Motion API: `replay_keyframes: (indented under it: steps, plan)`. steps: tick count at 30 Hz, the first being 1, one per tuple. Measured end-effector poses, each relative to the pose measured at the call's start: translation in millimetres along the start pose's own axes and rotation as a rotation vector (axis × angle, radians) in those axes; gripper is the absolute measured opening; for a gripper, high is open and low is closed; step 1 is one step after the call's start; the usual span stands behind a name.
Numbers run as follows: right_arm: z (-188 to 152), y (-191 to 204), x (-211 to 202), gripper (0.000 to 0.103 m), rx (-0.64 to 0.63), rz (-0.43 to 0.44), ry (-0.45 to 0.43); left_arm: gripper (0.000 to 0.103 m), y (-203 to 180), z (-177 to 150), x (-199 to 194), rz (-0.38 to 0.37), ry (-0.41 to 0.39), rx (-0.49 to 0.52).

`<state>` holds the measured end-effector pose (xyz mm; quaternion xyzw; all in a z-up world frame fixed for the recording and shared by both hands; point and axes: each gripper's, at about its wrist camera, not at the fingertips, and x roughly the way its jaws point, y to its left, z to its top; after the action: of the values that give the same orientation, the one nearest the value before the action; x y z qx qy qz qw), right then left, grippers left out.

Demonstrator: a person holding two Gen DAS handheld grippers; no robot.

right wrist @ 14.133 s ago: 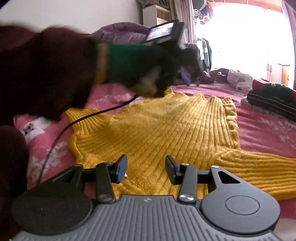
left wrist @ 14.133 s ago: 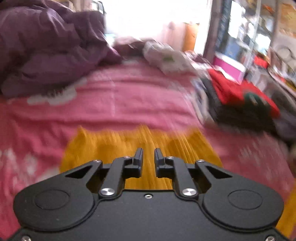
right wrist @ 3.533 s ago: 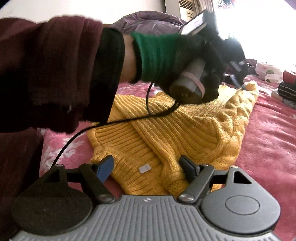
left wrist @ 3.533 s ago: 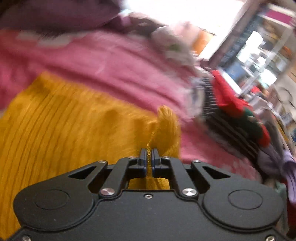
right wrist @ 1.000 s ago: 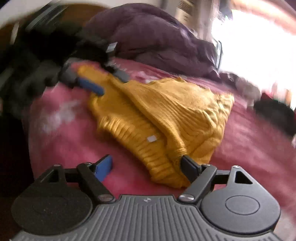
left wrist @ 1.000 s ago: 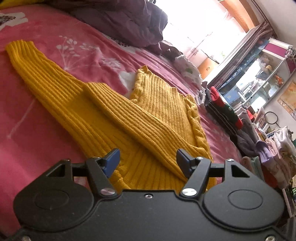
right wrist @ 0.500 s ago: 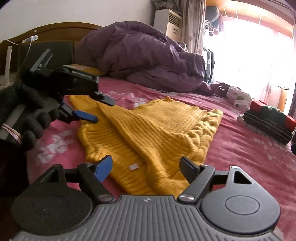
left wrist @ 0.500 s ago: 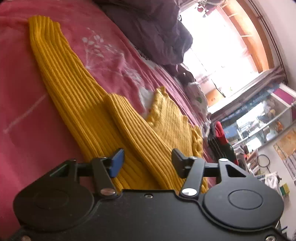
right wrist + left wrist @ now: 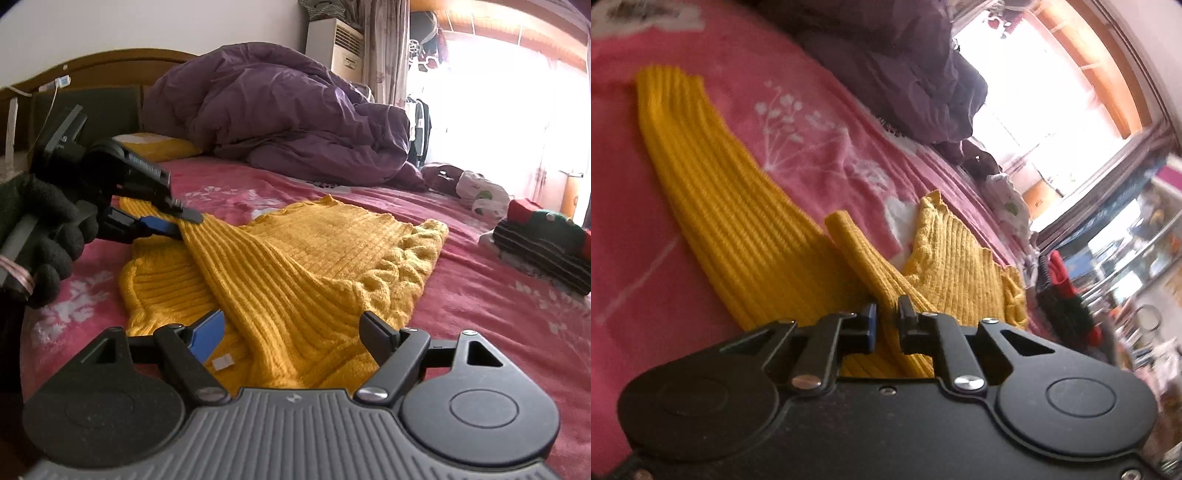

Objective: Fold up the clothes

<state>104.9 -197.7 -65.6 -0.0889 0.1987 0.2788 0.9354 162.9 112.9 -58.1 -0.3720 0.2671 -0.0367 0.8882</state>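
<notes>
Pinching a ridge of the yellow sweater (image 9: pixel 746 236) on the pink bedspread (image 9: pixel 635 258), your left claw (image 9: pixel 886 319) holds only thick ribbing, which may slip; your right claw (image 9: pixel 291 334) hangs spread wide, empty, over the near hem.

Daylight only, from the window (image 9: pixel 517 92) at far right in the right view; it was blown out to white, no detail in it. Same window (image 9: pixel 1034 110) clipped in the left view. The bed (image 9: pixel 480 314) was evenly lit with soft, weak shadows. The right view was sharp in the center, with strong fisheye bending at the edges and dark corners. The left view was tilted, with motion blur on the shelves (image 9: pixel 1137 236) at right and at top left. The sweater (image 9: pixel 720 206) there was slightly soft. Colors were warm and saturated.
</notes>
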Motion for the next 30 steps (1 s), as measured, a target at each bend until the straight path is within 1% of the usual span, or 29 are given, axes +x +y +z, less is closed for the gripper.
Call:
replay_keyframes:
  steps: [3,6,7,9,10,12,13,14,18,20,22,24,26,27,28,29,30]
  plan:
    - [4.4,-7.0,0.1,0.080,0.033,0.015,-0.014,0.006,-8.8,0.6,-2.5,0.019,-0.017,0.058]
    - [3.7,-15.5,6.2,0.085,0.090,0.066,0.005,0.005,-21.9,2.3,-13.8,-0.030,-0.049,0.114]
    - [2.6,-17.6,10.5,0.085,0.105,0.090,0.026,0.005,-27.9,2.5,-16.9,-0.042,-0.057,0.134]
    - [-1.3,-14.8,25.9,0.087,0.086,0.143,0.115,0.005,-39.3,2.6,-22.4,-0.059,-0.069,0.169]
    - [-1.5,-9.0,27.7,0.089,0.048,0.131,0.121,0.005,-45.5,2.9,-25.1,-0.069,-0.073,0.182]
    - [-0.3,-4.6,24.7,0.088,0.029,0.124,0.114,0.005,-56.9,4.2,-26.3,-0.093,-0.076,0.203]
    - [0.3,-3.0,22.9,0.087,0.022,0.121,0.111,0.005,-64.2,5.4,-25.6,-0.109,-0.077,0.208]
    - [0.8,-3.2,20.4,0.083,0.025,0.121,0.109,0.005,-71.6,6.6,-24.9,-0.126,-0.078,0.214]
    - [4.0,0.7,6.8,0.081,0.011,0.108,0.099,0.005,-102.6,9.2,-15.7,-0.179,-0.068,0.258]
    - [5.9,4.1,-2.0,0.078,-0.001,0.095,0.090,0.005,-117.1,10.1,-8.3,-0.199,-0.057,0.277]
    - [6.0,8.5,-9.4,0.074,-0.005,0.060,0.080,0.005,-129.7,11.7,0.1,-0.213,-0.052,0.288]
    - [3.8,11.3,-10.1,0.074,-0.033,0.007,0.073,0.005,-141.3,13.5,9.4,-0.229,-0.044,0.287]
    - [0.7,10.9,-8.2,0.073,-0.045,-0.032,0.073,0.005,-148.3,13.7,21.4,-0.223,-0.030,0.298]
    - [-1.0,8.1,-6.4,0.071,-0.029,-0.032,0.078,0.005,-151.8,13.8,27.4,-0.220,-0.023,0.303]
    - [-3.0,4.7,-4.7,0.059,-0.006,-0.023,0.089,0.005,-155.3,13.9,33.4,-0.216,-0.016,0.308]
    - [-5.0,1.3,-3.0,0.044,0.017,-0.018,0.100,0.005,-158.7,14.0,39.4,-0.213,-0.008,0.313]
    - [-6.8,-2.1,-2.1,0.042,0.046,-0.017,0.110,0.005,-162.2,14.1,45.4,-0.210,-0.001,0.318]
